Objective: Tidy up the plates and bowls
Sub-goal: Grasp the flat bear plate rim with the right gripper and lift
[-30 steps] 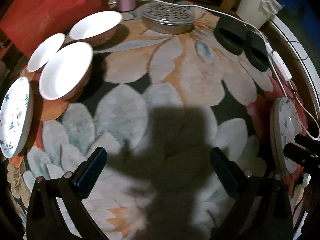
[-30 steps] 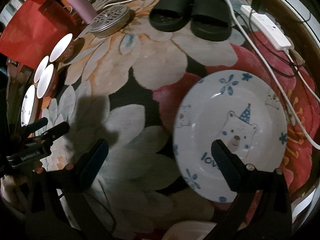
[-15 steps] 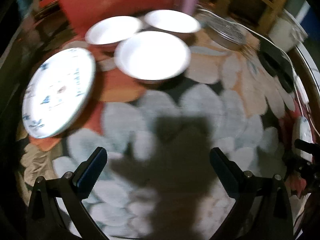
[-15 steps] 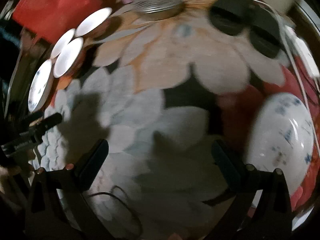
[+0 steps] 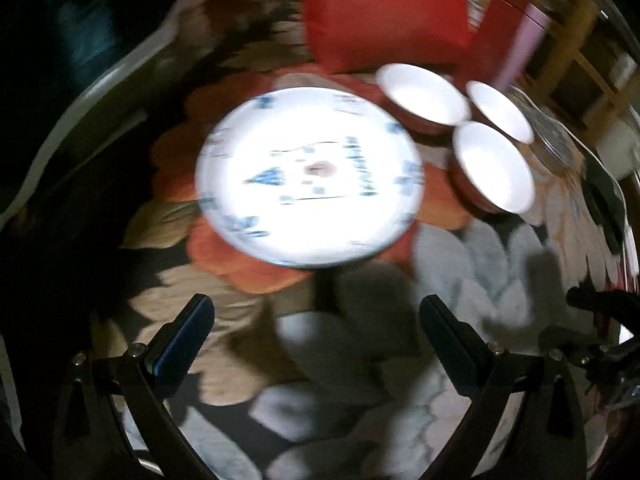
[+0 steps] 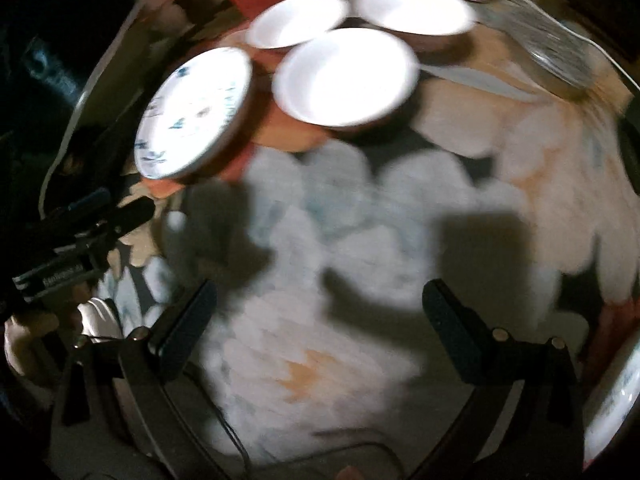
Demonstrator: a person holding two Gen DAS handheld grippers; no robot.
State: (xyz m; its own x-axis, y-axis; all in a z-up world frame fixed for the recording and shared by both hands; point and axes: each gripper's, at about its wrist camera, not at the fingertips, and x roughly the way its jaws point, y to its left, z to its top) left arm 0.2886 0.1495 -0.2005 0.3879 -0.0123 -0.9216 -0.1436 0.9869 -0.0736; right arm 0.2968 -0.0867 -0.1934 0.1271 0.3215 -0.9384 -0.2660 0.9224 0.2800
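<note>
Clutter on the floral rug, both views motion-blurred

A flower-patterned rug (image 5: pixel 460 264) filled most of each frame. A red cushion-like object (image 5: pixel 384 12) sat at top centre. A pink cylinder (image 5: pixel 520 52) stood upper right, a round perforated metal lid (image 6: pixel 556 52) lay just below it, and dark slippers (image 5: pixel 604 200) lay at the right edge.

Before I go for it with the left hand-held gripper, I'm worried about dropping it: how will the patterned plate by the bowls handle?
The patterned plate looks like glazed ceramic: probably stiff, breakable and slick under the pads. It lies flat and shallow on the soft floral rug, so it likely won't roll, but its low rim may be hard to get under. The left hand-held gripper is open, short of it.
</note>
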